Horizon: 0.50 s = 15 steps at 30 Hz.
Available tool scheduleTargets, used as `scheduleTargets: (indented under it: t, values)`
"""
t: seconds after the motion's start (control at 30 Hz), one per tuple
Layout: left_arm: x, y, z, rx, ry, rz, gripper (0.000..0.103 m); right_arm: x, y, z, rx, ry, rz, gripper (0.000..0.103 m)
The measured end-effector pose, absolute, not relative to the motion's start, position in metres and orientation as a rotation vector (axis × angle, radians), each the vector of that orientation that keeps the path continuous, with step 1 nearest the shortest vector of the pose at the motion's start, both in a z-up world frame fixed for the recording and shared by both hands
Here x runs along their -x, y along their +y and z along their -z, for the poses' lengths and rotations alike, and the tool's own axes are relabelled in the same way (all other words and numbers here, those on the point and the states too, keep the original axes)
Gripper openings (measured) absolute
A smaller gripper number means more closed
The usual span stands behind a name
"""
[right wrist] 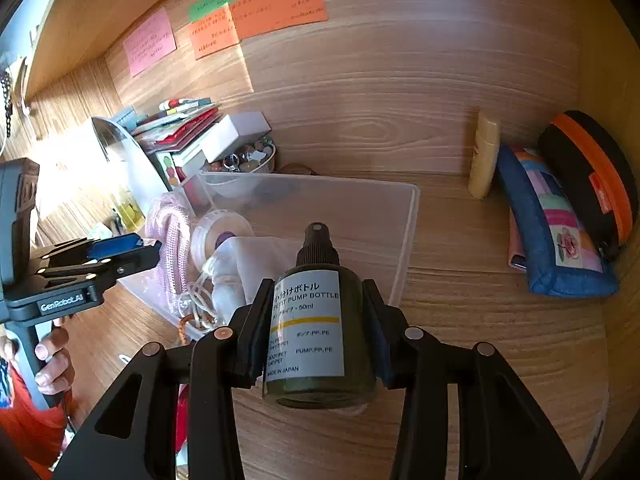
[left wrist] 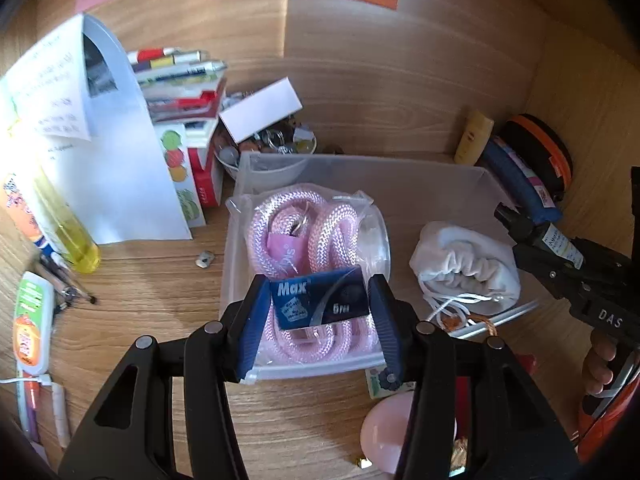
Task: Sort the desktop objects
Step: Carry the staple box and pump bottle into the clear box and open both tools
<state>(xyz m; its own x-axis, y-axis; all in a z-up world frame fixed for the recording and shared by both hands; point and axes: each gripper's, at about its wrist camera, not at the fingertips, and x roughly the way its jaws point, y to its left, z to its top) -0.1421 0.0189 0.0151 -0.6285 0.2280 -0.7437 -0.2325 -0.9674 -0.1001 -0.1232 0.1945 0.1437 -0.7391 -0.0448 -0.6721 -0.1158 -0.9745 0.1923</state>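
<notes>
Left fingers (left wrist: 320, 300) clamp flat blue Max card (left wrist: 318, 298); right fingers (right wrist: 316, 324) squeeze cylindrical labelled pump bottle (right wrist: 310, 320).

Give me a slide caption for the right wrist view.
Right gripper clamps a pump bottle beside the clear bin.

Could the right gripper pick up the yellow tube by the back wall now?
Probably not yet: the right gripper is shut on the petit pump bottle. The desk path to the yellow tube looks free, though.
</notes>
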Motion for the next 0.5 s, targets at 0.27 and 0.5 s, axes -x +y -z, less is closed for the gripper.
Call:
scheduleTargets:
  t: [0.27,0.5]
  values:
    - [0.142,0.025,-0.012,1.214,0.037,-2.589,0.062,0.128,0.19,-0.14,1.139,0.297,-2.845,0.045]
    - [0.131,0.02,-0.024,1.204,0.026,-2.602,0.066,0.123,0.187,-0.143,1.188,0.382,-2.847,0.06]
